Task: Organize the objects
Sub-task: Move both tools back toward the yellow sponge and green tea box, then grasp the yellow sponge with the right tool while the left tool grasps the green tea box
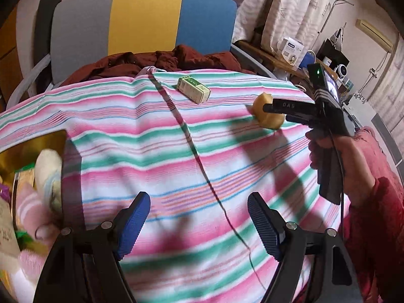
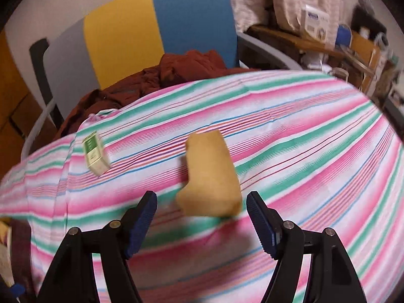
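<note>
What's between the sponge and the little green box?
Only bare striped cloth lies between the sponge and the green box, plainest in the right wrist view.

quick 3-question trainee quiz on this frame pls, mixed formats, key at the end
1. True or false: the right gripper is shut on the yellow sponge.
2. Which lies nearer the chair: the sponge or the small green-and-white box?
3. Multiple choice: what is between the pads of the left gripper? A) the box B) the sponge C) nothing

Key
1. False: open, the sponge lies on the striped cloth just ahead of the fingertips.
2. The box.
3. C
</note>
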